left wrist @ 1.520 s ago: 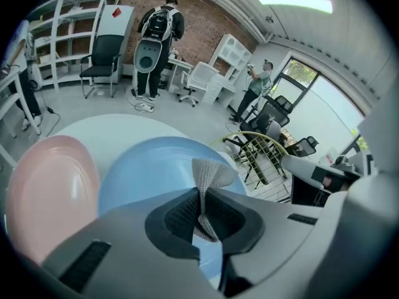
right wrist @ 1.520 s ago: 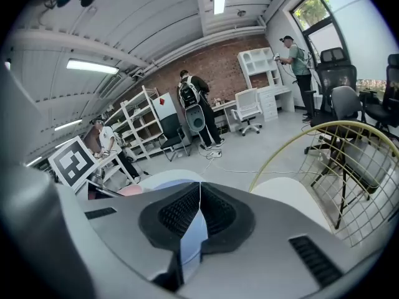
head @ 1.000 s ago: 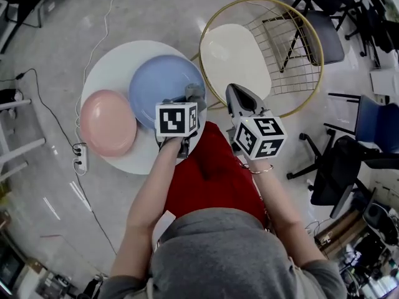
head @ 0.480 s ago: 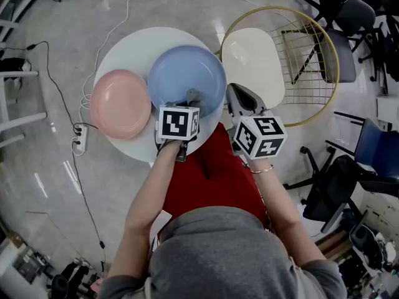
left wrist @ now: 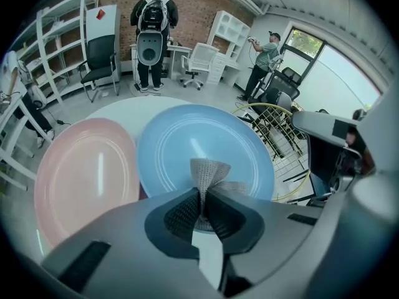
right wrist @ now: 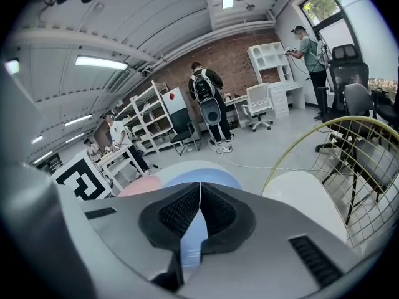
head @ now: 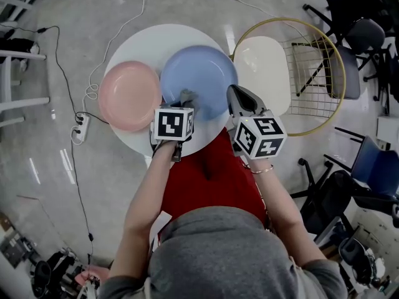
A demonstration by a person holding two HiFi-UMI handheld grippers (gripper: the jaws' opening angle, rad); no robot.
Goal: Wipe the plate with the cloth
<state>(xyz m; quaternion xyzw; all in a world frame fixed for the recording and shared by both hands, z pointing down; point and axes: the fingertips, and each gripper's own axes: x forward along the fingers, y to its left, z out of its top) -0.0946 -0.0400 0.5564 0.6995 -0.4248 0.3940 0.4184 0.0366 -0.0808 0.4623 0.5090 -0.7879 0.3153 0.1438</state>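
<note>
Looking down, head view: round white table [head: 134, 42] on glossy grey floor [head: 43, 167], cable [head: 65, 98] trailing at the left. Pink plate [head: 129, 95] sits left on the table, blue plate [head: 202, 73] just beside it at centre. Left gripper [head: 184, 102] is over the blue plate's near rim, right gripper [head: 232, 92] at its right edge. Gold wire chair [head: 312, 73] at upper right.

Left gripper view: jaws pinched on a grey cloth [left wrist: 209, 173], its tuft sticking out over the blue plate.

Right gripper view: jaws closed together, nothing between them. Brick wall [right wrist: 237, 58], white shelves [right wrist: 271, 58] and people standing at desks behind.
</note>
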